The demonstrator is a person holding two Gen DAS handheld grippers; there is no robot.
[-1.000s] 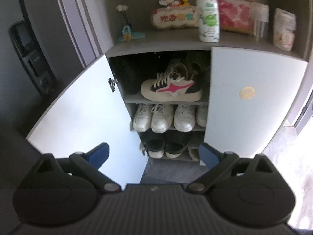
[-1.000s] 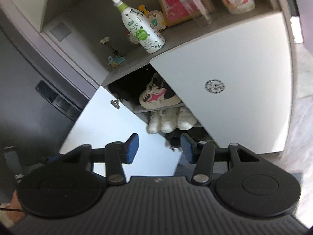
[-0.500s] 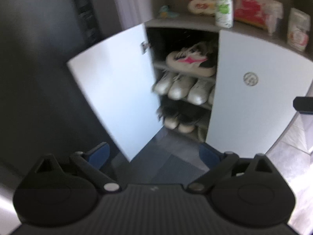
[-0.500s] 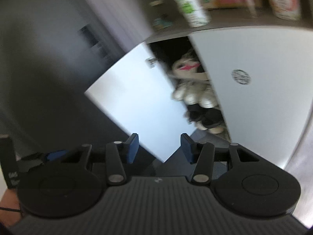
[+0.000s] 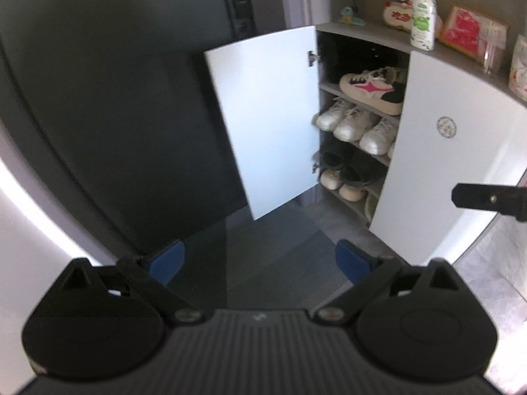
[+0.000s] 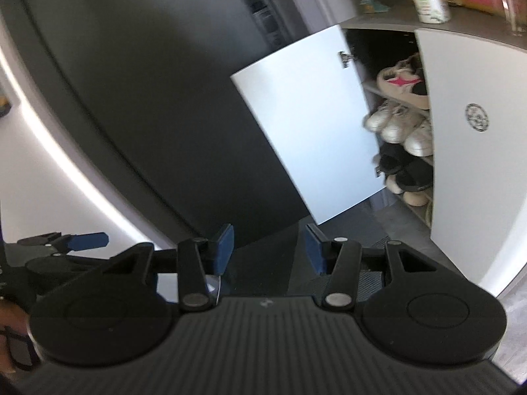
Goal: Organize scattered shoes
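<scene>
Presently, step in hand: neither gripper carries a shoe, and both face the open shoe cabinet (image 5: 461, 171) from a little way off; my reading is a pause between placements, with a search for the next loose shoe to come.
Next move, as I judge it: no scattered shoe shows on the dark floor (image 5: 273, 240) in either view, so one must be found first; then the jaws need to close across a heel or collar and carry it to a free stretch of shelf.
Cabinet: its left door (image 5: 263, 115) stands swung wide, its right door (image 5: 438, 151) is shut, and the shelves between them hold the shoes.
Shoes on the shelves: a cream sneaker with a pink star (image 5: 372, 90) lies at the front edge of the top shelf; white sneakers (image 5: 352, 121) sit side by side along the front edge of the middle shelf; dark shoes (image 5: 349, 168) and pale ones fill the lower levels, partly in shadow.
Cabinet top: a white spray bottle (image 5: 422, 13) stands near its front edge among small ornaments.
Left gripper (image 5: 260, 258): jaws wide apart, nothing between them.
Right gripper (image 6: 268, 247): jaws partly apart, nothing between them.
</scene>
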